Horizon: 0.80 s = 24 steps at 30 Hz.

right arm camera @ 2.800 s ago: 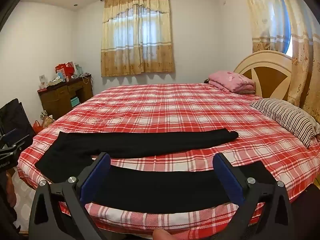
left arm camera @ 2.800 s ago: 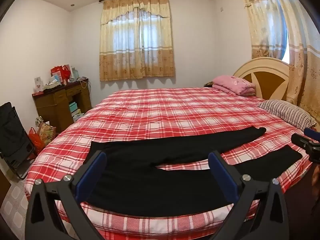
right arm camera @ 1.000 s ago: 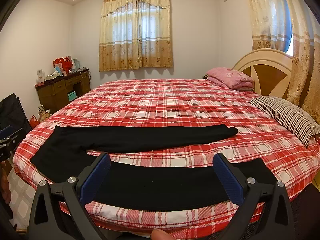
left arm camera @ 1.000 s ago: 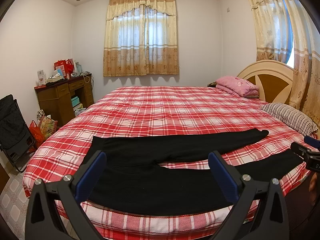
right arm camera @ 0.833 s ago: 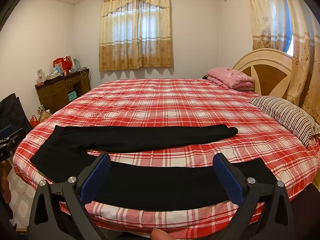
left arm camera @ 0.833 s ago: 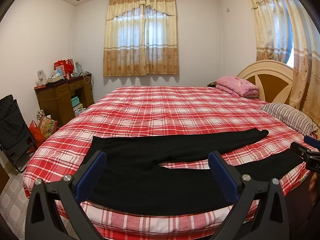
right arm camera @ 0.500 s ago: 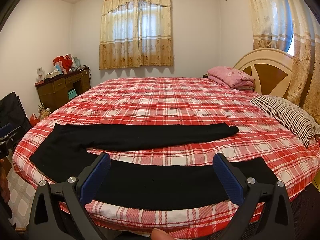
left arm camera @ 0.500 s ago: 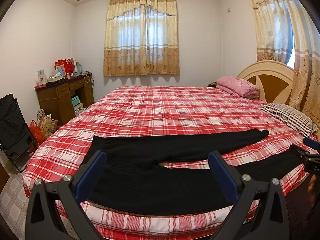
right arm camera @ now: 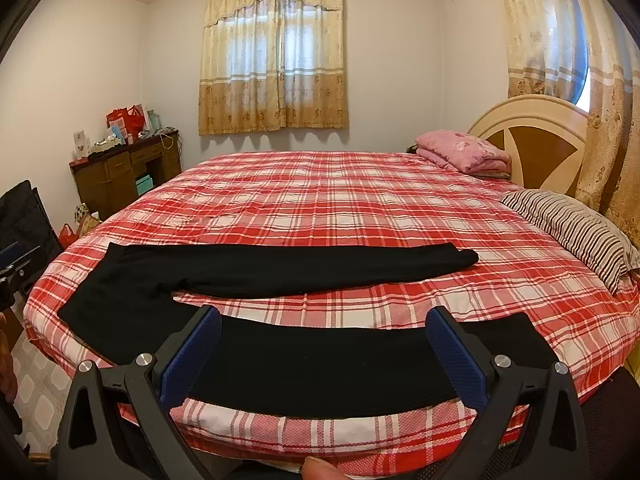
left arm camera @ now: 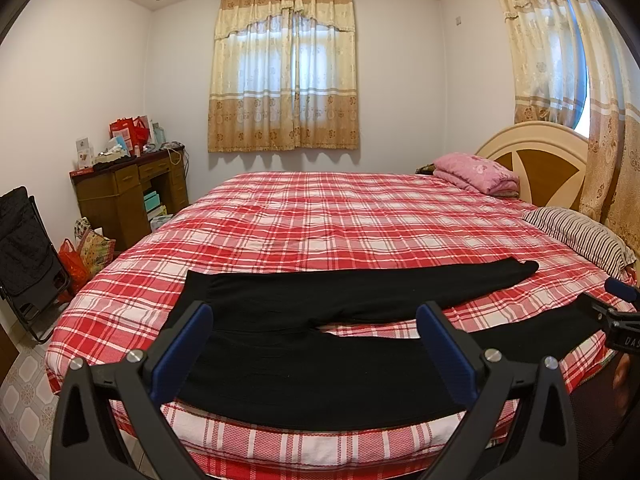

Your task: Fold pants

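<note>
Black pants [left arm camera: 304,364] lie flat on the near part of a red plaid bed [left arm camera: 340,216], waist to the left and both legs spread toward the right. In the right wrist view the same pants [right arm camera: 312,364] show one leg along the bed's front edge and the other farther back. My left gripper [left arm camera: 314,336] hovers open above the near leg, close to the waist, with nothing between its blue fingers. My right gripper [right arm camera: 322,338] is open over the near leg, holding nothing. The right gripper's tip [left arm camera: 618,312] also shows at the right edge of the left wrist view.
A pink folded blanket [left arm camera: 476,172] and a striped pillow [left arm camera: 580,236] lie by the headboard [left arm camera: 536,164] on the right. A wooden desk [left arm camera: 128,188] with clutter, bags and a black folding chair [left arm camera: 24,252] stand left of the bed. Curtains hang at the back.
Both grippers have drifted slightly closer to the bed and lower. The pants have not moved and both grippers stay open.
</note>
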Motion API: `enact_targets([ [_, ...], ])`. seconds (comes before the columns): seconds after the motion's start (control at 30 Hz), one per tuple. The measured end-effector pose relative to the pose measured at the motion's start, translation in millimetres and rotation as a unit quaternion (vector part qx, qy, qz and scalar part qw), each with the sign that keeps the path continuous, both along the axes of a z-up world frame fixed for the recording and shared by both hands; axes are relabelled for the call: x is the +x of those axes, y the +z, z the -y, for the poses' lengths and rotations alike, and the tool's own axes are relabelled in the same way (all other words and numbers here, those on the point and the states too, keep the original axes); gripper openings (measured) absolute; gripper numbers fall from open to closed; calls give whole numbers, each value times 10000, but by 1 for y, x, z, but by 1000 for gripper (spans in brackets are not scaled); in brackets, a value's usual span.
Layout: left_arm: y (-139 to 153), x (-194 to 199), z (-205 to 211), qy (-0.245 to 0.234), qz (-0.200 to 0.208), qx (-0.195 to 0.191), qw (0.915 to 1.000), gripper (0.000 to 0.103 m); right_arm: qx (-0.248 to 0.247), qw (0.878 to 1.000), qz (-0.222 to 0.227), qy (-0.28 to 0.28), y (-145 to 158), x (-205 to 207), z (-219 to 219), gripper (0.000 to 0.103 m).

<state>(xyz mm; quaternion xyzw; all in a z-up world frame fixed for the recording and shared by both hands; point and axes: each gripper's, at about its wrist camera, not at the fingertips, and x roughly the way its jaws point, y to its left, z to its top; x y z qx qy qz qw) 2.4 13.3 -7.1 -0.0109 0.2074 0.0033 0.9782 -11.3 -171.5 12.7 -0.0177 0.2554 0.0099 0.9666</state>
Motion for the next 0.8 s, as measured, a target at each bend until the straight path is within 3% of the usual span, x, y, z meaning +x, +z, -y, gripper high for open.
enact_targets([
  [0.37, -5, 2, -4, 2, -67, -10, 10000, 103, -17, 10000, -44, 3, -4, 2, 0, 102],
  [0.53, -17, 19, -18, 144, -178, 164, 9996, 103, 14, 9997, -203, 136, -19, 11, -2, 102],
  [0.8, -57, 111, -124, 1145, -683, 521, 9897, 103, 37, 9974, -642, 316, -64, 36, -7, 102],
])
